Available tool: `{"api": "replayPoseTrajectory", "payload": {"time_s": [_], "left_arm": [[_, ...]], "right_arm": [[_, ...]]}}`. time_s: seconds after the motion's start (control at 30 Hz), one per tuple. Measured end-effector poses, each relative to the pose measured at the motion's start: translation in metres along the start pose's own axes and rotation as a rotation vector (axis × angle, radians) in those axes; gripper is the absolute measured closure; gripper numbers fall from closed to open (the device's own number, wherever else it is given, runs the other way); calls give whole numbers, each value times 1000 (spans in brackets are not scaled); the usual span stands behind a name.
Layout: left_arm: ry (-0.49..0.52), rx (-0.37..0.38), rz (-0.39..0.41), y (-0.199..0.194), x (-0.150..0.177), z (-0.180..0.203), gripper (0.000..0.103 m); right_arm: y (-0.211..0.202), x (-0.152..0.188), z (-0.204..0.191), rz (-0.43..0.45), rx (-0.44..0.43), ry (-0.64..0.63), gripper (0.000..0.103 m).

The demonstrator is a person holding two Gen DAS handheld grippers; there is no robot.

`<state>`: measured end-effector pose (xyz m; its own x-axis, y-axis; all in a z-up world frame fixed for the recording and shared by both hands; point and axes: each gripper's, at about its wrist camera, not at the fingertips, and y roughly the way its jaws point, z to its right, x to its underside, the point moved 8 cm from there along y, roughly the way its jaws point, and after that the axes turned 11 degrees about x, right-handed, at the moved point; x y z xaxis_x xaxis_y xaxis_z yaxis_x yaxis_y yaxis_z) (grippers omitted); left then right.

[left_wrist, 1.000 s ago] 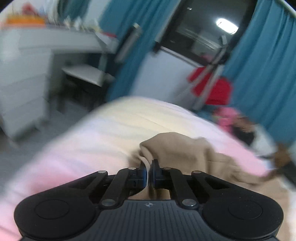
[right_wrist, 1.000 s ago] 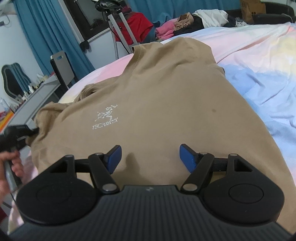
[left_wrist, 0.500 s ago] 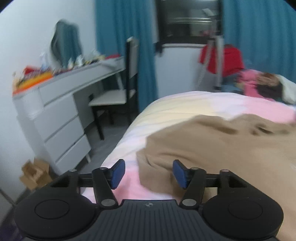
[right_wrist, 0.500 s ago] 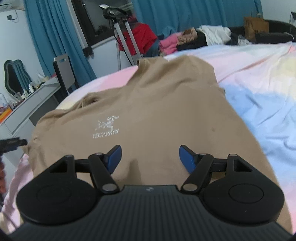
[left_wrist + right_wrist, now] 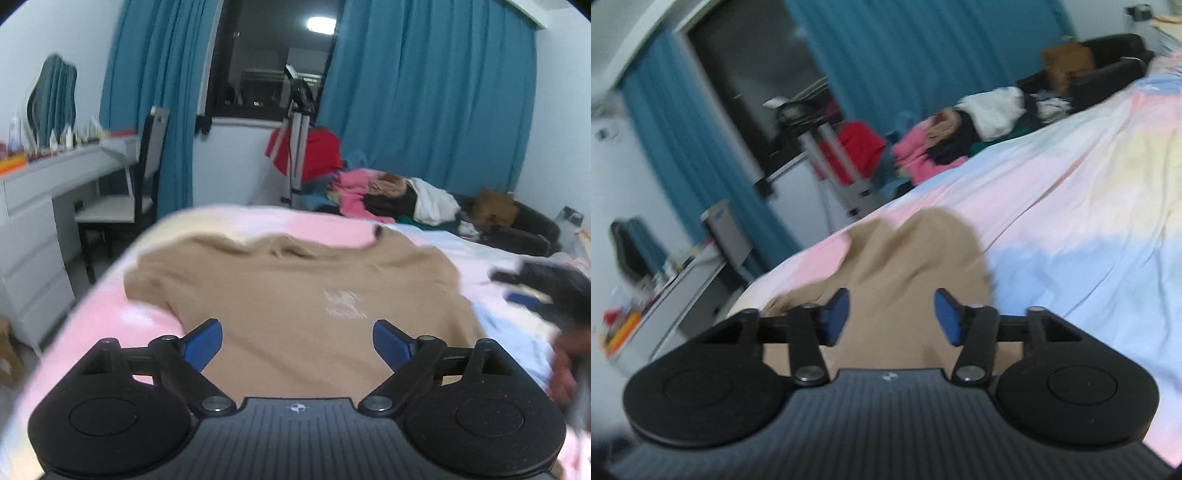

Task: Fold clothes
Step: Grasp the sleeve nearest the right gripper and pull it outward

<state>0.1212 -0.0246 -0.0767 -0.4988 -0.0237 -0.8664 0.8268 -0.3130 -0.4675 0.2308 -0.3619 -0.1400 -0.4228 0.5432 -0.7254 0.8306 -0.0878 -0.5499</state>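
Both grippers moved: left gripper [image 5: 297, 341] released sleeve, spread wide; right gripper [image 5: 892, 314] spread, tilted. Tan cotton t-shirt [image 5: 295, 295] flat mid-frame on pastel bedsheet [image 5: 1071, 184]. Risk: blurred fast motion rumples cloth.

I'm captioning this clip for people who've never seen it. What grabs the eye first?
A tan T-shirt spread flat on the pastel bedspread, right ahead of the open left gripper. Behind it, teal curtains frame a dark window, with a heap of clothes below.
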Motion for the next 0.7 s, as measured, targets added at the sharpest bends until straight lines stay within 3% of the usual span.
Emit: {"api": "replayPoseTrajectory", "payload": {"time_s": [0.17,0.27,0.4,0.53,0.7], "left_arm": [[-30,17,-34,4,30,13,11],[-47,26,-55,7,49,20,11],[-70,31,-76,33,46,3,11],[-79,36,-85,46,46,0,11],[-79,57,-87,50,45,-1,11]], "right_arm": [[31,-35,35,-16,12,116,52],[66,-33,46,-51,-17,173,51],[111,-31,56,-93,-55,226,50],[128,-30,31,-62,-88,135,51],[116,-19,-22,41,-141,-105,51]]}}
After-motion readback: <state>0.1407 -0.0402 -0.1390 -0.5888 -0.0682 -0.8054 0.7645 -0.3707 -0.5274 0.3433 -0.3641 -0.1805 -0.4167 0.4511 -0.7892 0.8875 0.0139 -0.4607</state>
